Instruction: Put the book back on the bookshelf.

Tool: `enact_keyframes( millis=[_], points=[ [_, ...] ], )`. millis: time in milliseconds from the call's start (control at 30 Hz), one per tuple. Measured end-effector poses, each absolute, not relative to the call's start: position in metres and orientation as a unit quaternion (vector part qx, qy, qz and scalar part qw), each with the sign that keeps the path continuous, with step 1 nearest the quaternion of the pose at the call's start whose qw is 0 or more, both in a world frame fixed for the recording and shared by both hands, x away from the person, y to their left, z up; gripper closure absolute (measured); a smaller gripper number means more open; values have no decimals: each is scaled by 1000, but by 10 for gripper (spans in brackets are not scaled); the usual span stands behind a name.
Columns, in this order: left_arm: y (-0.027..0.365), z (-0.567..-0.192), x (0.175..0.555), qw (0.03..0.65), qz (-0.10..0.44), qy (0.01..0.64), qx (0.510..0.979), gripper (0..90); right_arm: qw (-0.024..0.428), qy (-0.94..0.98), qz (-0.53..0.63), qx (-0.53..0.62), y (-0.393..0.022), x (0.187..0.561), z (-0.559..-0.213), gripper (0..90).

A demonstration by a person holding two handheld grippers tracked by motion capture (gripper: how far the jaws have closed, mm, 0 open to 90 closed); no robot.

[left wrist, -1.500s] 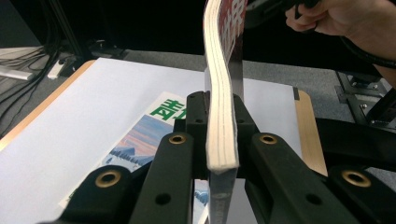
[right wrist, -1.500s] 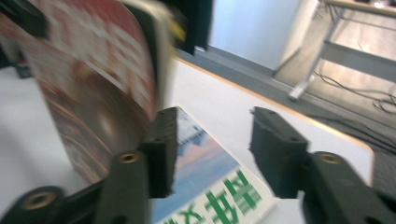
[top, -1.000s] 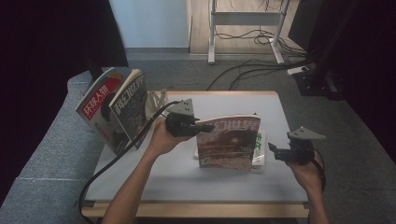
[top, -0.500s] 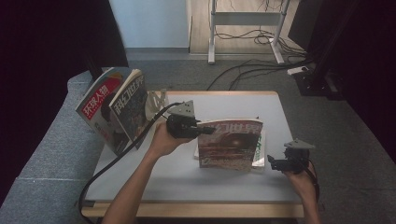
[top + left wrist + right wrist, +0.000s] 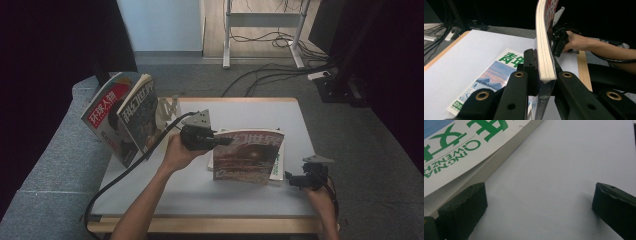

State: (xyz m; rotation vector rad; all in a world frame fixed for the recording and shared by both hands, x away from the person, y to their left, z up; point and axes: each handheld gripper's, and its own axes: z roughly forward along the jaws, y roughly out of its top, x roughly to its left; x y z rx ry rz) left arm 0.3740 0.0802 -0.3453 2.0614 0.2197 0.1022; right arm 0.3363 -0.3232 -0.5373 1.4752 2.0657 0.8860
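**Red magazine clamped upright; right gripper wide at the table**

At the table's left edge, two magazines [image 5: 125, 117] stood leaning in a rack, their covers facing the camera above. Just right of them, a hand [image 5: 176, 152] came in from below with the left gripper [image 5: 226, 141], its cable trailing back toward the near-left corner of the table [image 5: 160, 192]. That gripper's jaws were clamped on the left edge of a red magazine [image 5: 248, 156], which stood upright near the middle of the table, cover toward the person. In the left gripper view the pages [image 5: 544, 55] ran between the two black jaws, pinched tight, rising almost straight up with a slight bend.

Under and behind the red magazine lay a flat magazine [image 5: 496, 75] with green characters on a white and blue cover, resting on the white tabletop. Its right edge showed past the upright one in the high view.

Farther right, near the table's near-right corner, the right gripper [image 5: 295, 179] sat low, pointing left at the flat magazine. Its jaws had just been opening and stood wide apart, with only bare tabletop between them. In the right gripper view the flat magazine's corner [image 5: 461, 147] lay just beside one jaw; whether it touched could not be told.
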Motion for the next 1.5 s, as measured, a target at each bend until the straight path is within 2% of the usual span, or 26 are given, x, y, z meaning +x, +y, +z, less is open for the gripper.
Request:
enact_keyframes(
  millis=[400,1500],
  points=[
    [95,-338,370,518,32,119,846,838,227,748,321,534,-323,336,-538,0],
    [167,-302,354,497,73,189,844,840,227,748,322,534,-323,336,-538,0]
  ],
)
